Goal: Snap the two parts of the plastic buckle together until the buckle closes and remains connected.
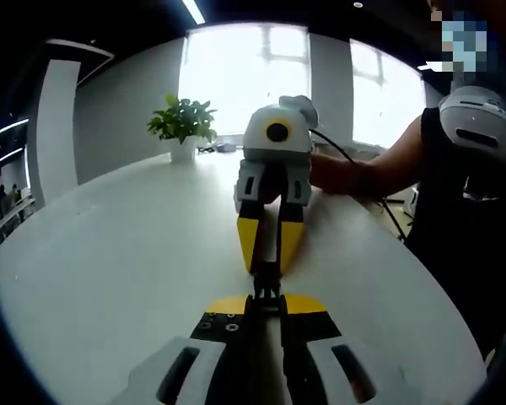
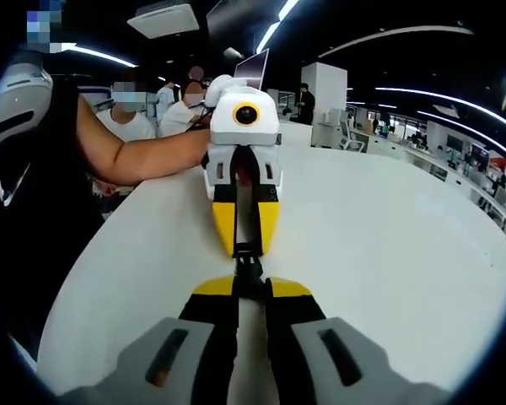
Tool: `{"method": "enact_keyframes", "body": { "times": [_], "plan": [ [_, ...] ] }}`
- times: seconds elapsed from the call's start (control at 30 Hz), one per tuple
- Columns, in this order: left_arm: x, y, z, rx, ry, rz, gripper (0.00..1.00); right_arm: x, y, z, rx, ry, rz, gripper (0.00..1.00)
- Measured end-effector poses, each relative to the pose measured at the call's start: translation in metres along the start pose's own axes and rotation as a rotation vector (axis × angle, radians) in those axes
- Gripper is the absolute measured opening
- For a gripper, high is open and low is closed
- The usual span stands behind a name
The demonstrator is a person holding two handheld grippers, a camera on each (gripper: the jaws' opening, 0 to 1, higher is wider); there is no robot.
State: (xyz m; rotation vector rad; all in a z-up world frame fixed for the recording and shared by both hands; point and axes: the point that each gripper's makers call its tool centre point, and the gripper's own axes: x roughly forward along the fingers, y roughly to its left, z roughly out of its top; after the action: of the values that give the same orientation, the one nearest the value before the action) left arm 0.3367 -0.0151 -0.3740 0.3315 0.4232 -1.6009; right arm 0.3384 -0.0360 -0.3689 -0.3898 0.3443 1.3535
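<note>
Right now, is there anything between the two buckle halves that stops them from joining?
Nothing visible. The left gripper and right gripper meet tip to tip above the white table, and the black buckle spans between them.

The left gripper (image 1: 266,297) and right gripper (image 2: 250,283) meet tip to tip, each with jaws drawn nearly closed. From the left gripper view, the person's forearm (image 1: 379,169) reaches in from three o'clock.
</note>
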Motion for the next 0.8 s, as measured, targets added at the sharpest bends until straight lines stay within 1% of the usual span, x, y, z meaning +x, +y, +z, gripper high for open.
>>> {"method": "enact_keyframes", "body": {
  "times": [0.8],
  "plan": [
    [0.0025,-0.001,0.0004,0.004,-0.007,-0.002,0.1,0.0027,0.0006,0.0016,0.0,-0.008,0.0,0.1]
  ]
}}
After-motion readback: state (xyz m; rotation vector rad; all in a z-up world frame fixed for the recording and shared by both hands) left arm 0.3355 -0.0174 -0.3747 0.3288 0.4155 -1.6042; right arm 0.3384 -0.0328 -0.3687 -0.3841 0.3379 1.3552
